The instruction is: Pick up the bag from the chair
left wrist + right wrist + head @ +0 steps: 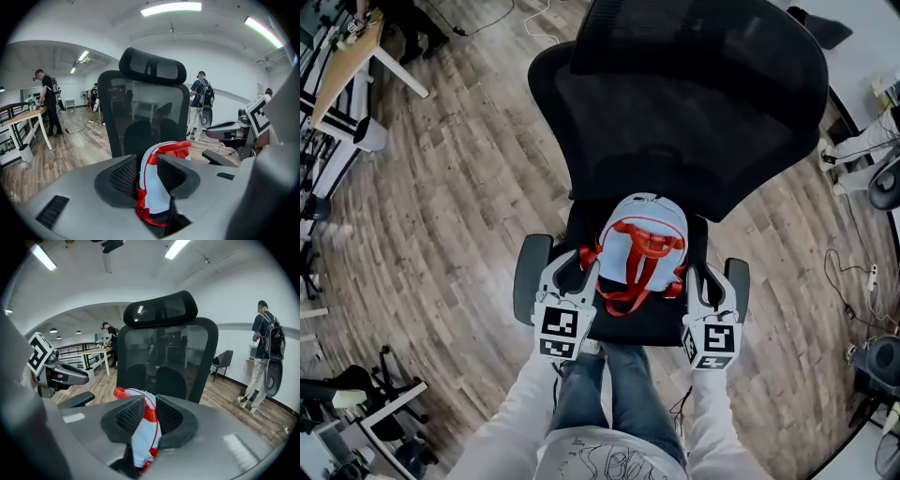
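Note:
A small light-blue backpack with red straps and a red handle stands on the seat of a black office chair. My left gripper is at the bag's left side, its jaws closed on the bag's edge and red strap. My right gripper is at the bag's right side, its jaws pinching the blue fabric and red trim. The bag leans against the mesh backrest.
The chair's armrests flank both grippers. Wooden floor surrounds the chair. A desk stands far left, cables and equipment lie at the right. People stand in the background, one with a backpack.

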